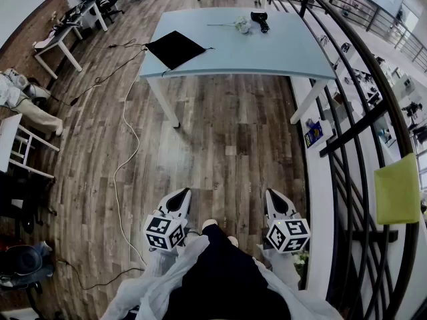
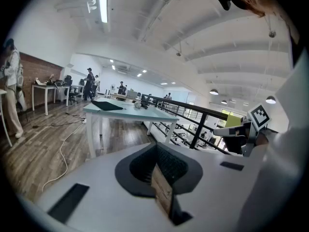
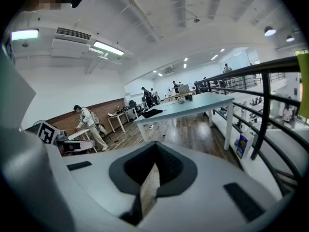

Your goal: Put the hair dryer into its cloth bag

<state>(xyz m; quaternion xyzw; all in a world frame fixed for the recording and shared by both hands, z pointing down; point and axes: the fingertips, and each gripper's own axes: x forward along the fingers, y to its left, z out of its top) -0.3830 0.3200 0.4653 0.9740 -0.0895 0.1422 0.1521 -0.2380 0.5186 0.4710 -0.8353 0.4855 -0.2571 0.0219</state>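
A black cloth bag (image 1: 175, 49) lies flat near the left front corner of a pale blue table (image 1: 280, 52), well ahead of me. The black hair dryer (image 1: 259, 21) rests at the table's far side, beside a small whitish bundle (image 1: 243, 25) with a thin cord. My left gripper (image 1: 180, 199) and right gripper (image 1: 277, 202) are held close to my body above the wooden floor, far from the table, both shut with nothing between their jaws. In the left gripper view the bag (image 2: 107, 105) shows on the distant table (image 2: 145, 114); in the right gripper view it (image 3: 151, 113) shows too.
A black metal railing (image 1: 347, 132) curves along the right, with a yellow-green sheet (image 1: 397, 189) hanging on it. A white cable (image 1: 123, 152) snakes over the floor on the left. White desks (image 1: 63, 39) and a person (image 3: 89, 124) stand at the left; more people stand far off.
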